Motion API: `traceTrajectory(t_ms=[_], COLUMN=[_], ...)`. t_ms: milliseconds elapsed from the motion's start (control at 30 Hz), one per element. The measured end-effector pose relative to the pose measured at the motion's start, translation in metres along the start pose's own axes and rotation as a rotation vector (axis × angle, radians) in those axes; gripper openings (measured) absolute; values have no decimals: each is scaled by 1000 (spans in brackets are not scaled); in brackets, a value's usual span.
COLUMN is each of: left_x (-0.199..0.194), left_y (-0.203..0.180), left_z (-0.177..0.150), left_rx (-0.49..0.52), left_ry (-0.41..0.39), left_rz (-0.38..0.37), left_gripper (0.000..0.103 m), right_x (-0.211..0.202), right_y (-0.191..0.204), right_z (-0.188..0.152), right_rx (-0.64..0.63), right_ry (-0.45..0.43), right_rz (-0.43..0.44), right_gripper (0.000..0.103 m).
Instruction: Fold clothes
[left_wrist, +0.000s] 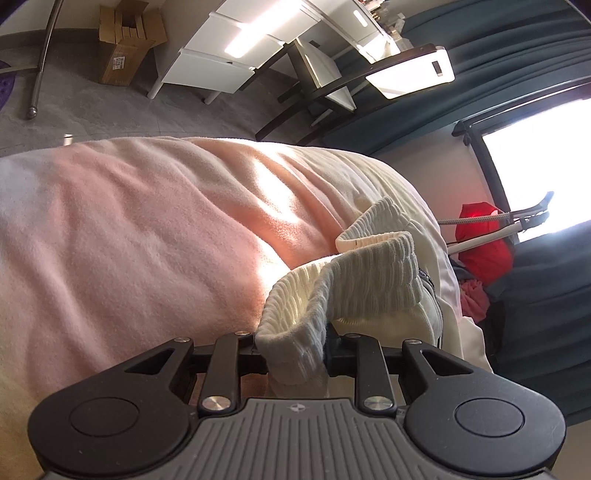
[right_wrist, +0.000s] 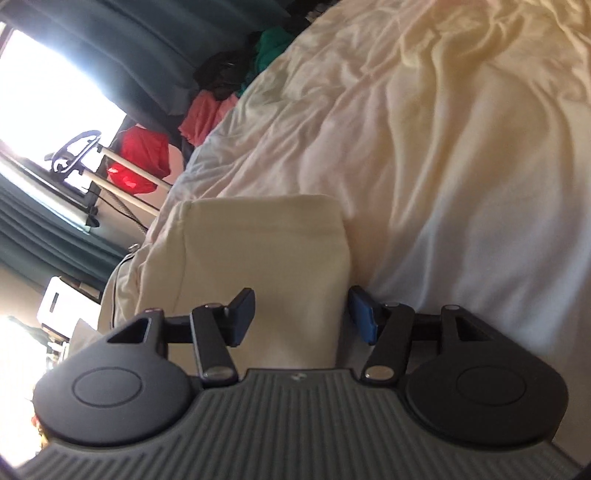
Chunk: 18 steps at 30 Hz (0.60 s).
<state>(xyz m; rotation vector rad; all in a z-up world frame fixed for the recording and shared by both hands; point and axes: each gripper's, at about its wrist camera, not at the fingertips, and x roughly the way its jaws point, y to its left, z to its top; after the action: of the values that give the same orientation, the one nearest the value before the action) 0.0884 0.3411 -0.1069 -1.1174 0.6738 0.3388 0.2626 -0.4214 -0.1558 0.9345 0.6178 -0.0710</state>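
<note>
Cream sweatshirt-type garment with ribbed knit cuff/hem (left_wrist: 343, 295) is lying on the bed, near its edge toward the window side. The ribbed band is pinched between the jaws of the left gripper (left_wrist: 291, 354) and lifted off the pink fleece blanket (left_wrist: 147, 229) covering the bed. In the right wrist view a smooth cream panel of the garment (right_wrist: 266, 251) is seen, squared-off, with a creased edge. Right gripper (right_wrist: 301, 317) jaws are spread, straddling that panel; no contact is confirmed.

Step judged: mid-fold, ribbed end being carried, probably over the body panel. Whether this is an early fold or a final tidy cannot be settled.

Next move calls for: band kept taut, laid flat and aligned to the panel edge, jaws released only once cloth is supported. Risk: knit bunching in the jaws.
</note>
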Motion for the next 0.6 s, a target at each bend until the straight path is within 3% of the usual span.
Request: traceTrajectory(t_ms=[67, 100, 167, 367, 500, 567, 600], left_x=[2, 3, 5, -4, -22, -30, -33], left_y=[1, 2, 0, -11, -9, -12, -12], left_z=[1, 1, 0, 0, 3, 5, 5], left_rx=[-3, -4, 5, 59, 14, 18, 10], left_ry=[4, 5, 1, -30, -91, -115, -118], left_rz=[-5, -7, -5, -18, -113, -147, -160], left_gripper=[26, 26, 26, 22, 17, 17, 16], right_x=[2, 1, -5, -88, -154, -170, -173], right_y=[5, 9, 18, 32, 1, -32, -50], right_z=[0, 1, 2, 36, 40, 41, 41], right_rx=[-17, -30, -63, 4, 18, 98, 158], right_ry=[-1, -6, -30, -377, -685, -685, -643], right_rz=[33, 26, 15, 68, -143, -255, -292], right_gripper=[37, 12, 9, 8, 8, 8, 8])
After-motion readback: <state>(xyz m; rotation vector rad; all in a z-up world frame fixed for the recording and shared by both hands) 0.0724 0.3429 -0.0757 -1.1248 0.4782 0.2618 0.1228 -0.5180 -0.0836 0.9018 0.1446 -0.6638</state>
